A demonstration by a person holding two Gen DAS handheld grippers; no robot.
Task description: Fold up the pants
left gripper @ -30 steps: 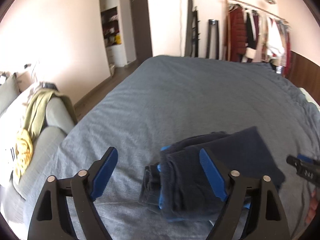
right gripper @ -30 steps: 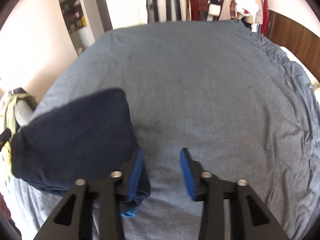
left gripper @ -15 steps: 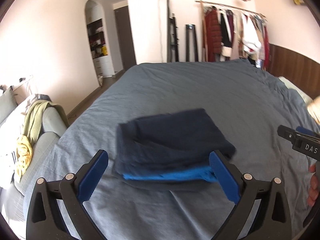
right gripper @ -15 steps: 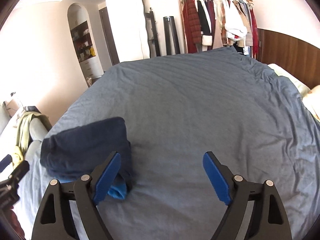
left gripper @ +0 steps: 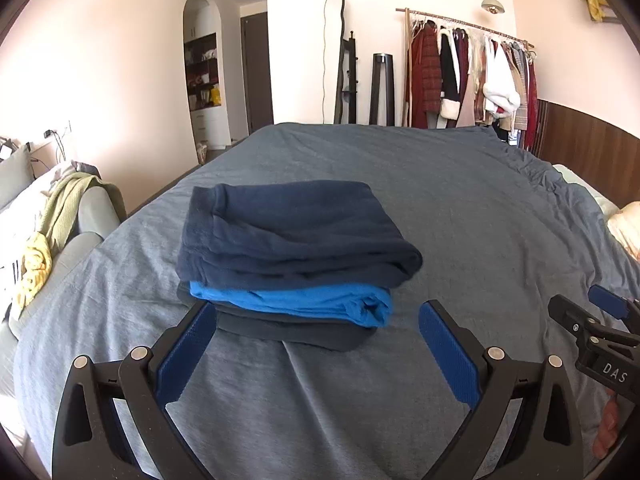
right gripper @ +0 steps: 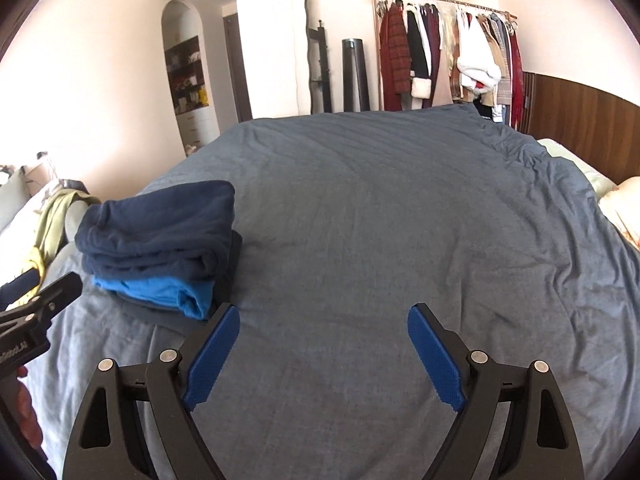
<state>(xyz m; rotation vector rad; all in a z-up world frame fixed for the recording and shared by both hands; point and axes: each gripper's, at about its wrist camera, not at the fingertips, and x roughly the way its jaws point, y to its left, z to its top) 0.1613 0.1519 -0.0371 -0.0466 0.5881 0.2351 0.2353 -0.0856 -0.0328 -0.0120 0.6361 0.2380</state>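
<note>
Navy pants (left gripper: 296, 232) folded, lying on top of stack on bed (left gripper: 460, 208). Our left gripper (left gripper: 316, 344) spread wide, empty; right gripper (right gripper: 324, 352) also spread, empty. We judge fold done.

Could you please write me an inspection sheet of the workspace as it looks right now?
Surface: bed with a grey-blue duvet, lightly wrinkled.
Job's things: folded navy pants on top of a stack, over a folded bright blue garment and a dark grey garment at the bottom.
Clutter: nothing seen on the duvet besides the stack.
Grippers: left gripper open, short of the stack, empty; right gripper open over bare duvet, to the right of the stack, empty.
Cables: a thin cord on the wall beside the wavy mirror.
Surroundings: clothes rack with hanging coats, arched shelf niche, grey sofa with a green throw.
</note>
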